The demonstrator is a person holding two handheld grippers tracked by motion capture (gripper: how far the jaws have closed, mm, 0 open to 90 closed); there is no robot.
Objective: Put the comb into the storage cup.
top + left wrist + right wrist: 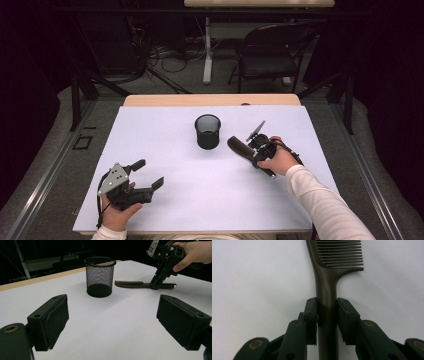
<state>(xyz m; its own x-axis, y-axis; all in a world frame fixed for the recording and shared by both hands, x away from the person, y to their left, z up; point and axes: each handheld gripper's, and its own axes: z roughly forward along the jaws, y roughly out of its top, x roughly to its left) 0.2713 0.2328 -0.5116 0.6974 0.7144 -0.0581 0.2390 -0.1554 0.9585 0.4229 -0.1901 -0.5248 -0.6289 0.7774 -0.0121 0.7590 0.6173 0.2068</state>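
A dark brown comb (pixel 240 148) lies flat on the white table, right of a black mesh cup (pixel 208 131) that stands upright. My right gripper (pixel 256 159) points down onto the comb's handle. Its pads sit against both sides of the handle (pixel 326 290), with the comb's teeth pointing away from the gripper (pixel 327 312). In the left gripper view the comb (pixel 130 284) rests on the table behind the cup (pixel 100 277), with the right gripper (pixel 156 285) on its handle. My left gripper (pixel 150 173) rests near the front left of the table, jaws wide open and nothing between them (pixel 112 322).
The white table top (pixel 200 195) has a wooden strip (pixel 210 100) along its far edge. Beyond it stand a black folding chair (pixel 270 50) and a desk leg with cables on the floor.
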